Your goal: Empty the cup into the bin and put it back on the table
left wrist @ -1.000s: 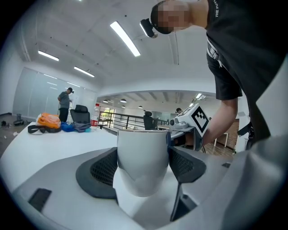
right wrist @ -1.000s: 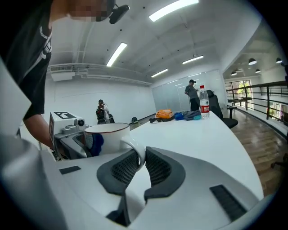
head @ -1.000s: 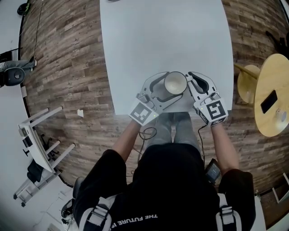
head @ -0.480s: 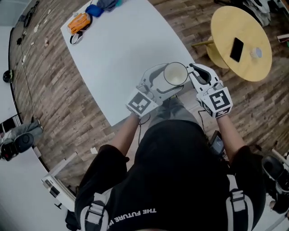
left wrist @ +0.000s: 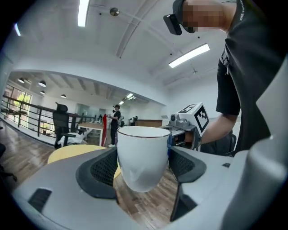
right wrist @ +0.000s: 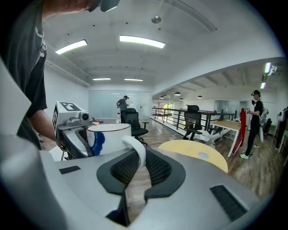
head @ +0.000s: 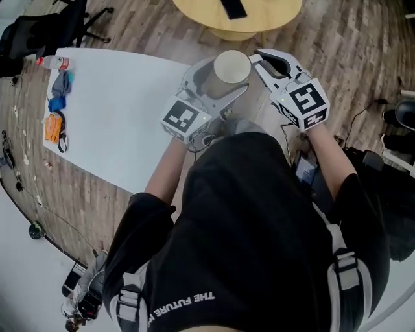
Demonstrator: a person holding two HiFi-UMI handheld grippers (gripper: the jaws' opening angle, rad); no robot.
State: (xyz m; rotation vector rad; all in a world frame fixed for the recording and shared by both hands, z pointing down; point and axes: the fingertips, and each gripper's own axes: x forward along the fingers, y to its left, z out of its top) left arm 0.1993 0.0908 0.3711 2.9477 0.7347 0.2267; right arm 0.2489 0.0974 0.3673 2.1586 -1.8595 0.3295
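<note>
White cup upright, held in air beside white surface, above wood floor. Inside looks pale, contents not discernible. Left hand-held gripper clamped on cup body, pad on each side. Right hand-held gripper pinching cup handle (narrow gap). Round yellow table just beyond cup, dark phone on it. Orange item at surface's far end.
</note>
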